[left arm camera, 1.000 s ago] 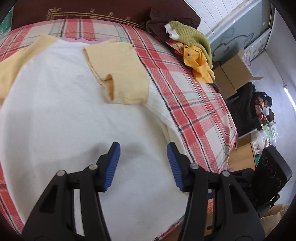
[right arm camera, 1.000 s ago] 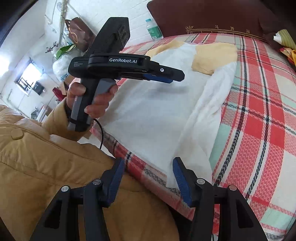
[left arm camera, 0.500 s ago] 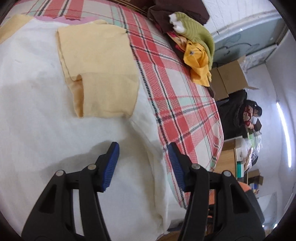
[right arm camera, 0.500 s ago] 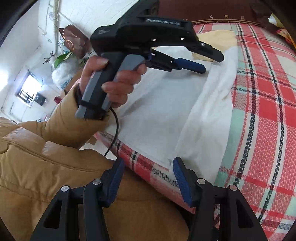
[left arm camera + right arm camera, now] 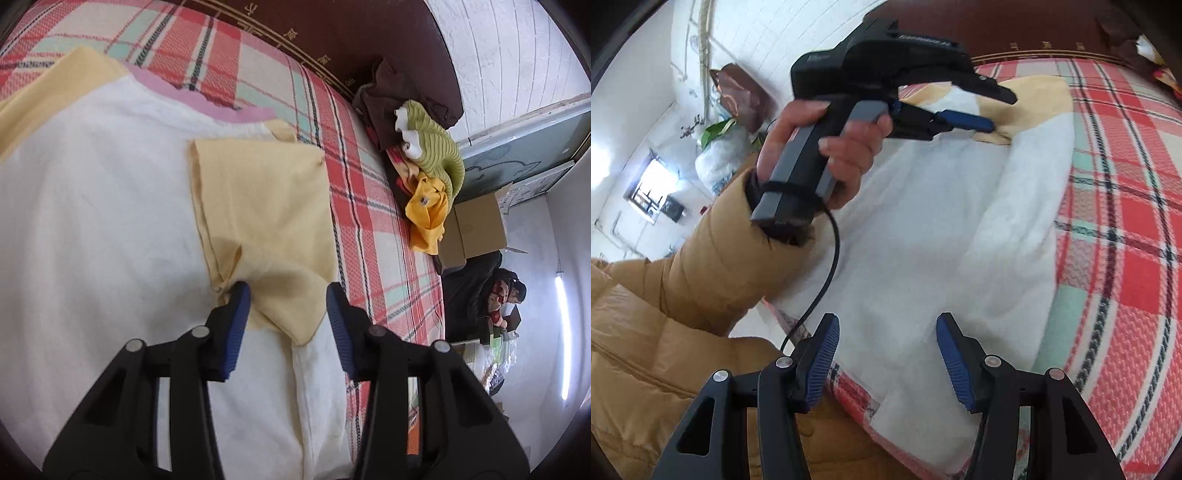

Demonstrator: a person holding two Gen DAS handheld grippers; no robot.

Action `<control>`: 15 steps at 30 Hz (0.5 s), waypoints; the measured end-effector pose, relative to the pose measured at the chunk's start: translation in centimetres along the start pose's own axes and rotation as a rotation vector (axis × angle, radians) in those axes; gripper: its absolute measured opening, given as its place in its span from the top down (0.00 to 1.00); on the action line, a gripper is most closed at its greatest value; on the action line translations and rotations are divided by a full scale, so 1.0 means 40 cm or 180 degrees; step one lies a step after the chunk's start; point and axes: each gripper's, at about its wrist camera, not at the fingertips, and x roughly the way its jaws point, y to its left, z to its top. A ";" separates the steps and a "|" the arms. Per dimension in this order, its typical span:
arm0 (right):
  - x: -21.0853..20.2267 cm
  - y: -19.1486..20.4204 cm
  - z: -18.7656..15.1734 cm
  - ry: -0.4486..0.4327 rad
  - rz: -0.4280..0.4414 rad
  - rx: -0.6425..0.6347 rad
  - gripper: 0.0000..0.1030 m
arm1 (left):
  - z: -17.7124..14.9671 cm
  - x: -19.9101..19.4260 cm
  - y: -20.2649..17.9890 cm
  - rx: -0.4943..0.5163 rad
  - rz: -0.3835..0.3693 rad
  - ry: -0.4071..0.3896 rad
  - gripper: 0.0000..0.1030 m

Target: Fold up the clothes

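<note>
A white T-shirt (image 5: 96,229) with pale yellow sleeves lies flat on the plaid bed. Its right yellow sleeve (image 5: 266,206) is folded in over the white body. My left gripper (image 5: 288,299) is open, its jaws astride the lower edge of that sleeve, close to or touching the cloth. In the right wrist view the left gripper (image 5: 990,110) reaches over the sleeve (image 5: 1034,99). My right gripper (image 5: 886,343) is open and empty, low over the shirt's hem (image 5: 916,369) at the near bed edge.
The red and green plaid blanket (image 5: 369,229) covers the bed. A pile of clothes (image 5: 432,162) lies at the far right by the dark headboard (image 5: 332,40). A cardboard box (image 5: 476,229) and a seated person (image 5: 506,295) are beyond the bed. My tan jacket sleeve (image 5: 701,266) is at the near edge.
My left gripper has moved forward up the shirt from the white body to the folded yellow sleeve, its jaws now around the sleeve's edge. The right gripper has stayed near the hem.
</note>
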 end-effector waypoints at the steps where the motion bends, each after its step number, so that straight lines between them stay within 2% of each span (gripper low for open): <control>1: 0.009 -0.001 0.001 0.0051 0.0004 0.0001 0.45 | -0.002 -0.012 0.003 0.0015 0.0006 -0.0019 0.56; 5: 0.000 0.006 0.022 0.0132 0.0022 -0.0105 0.45 | -0.052 -0.110 0.016 0.0242 0.0028 -0.0142 0.54; 8: -0.032 0.025 0.067 0.0051 0.0001 -0.0333 0.44 | -0.114 -0.229 0.038 0.0452 0.0108 -0.0353 0.43; 9: -0.038 0.030 0.092 0.0020 -0.0015 -0.0402 0.36 | -0.136 -0.276 0.051 0.0509 0.0143 -0.0453 0.42; 10: -0.035 0.039 0.121 0.0001 -0.0050 -0.0479 0.33 | -0.157 -0.323 0.067 0.0541 0.0201 -0.0560 0.41; 12: -0.005 0.065 0.189 0.0002 -0.0174 -0.0654 0.33 | -0.200 -0.403 0.110 0.0506 0.0407 -0.0734 0.39; 14: 0.024 0.092 0.257 0.0003 -0.0299 -0.0829 0.33 | -0.244 -0.464 0.162 0.0419 0.0639 -0.0836 0.26; 15: 0.047 0.108 0.292 0.0013 -0.0385 -0.0922 0.33 | -0.265 -0.479 0.186 0.0368 0.0721 -0.0834 0.26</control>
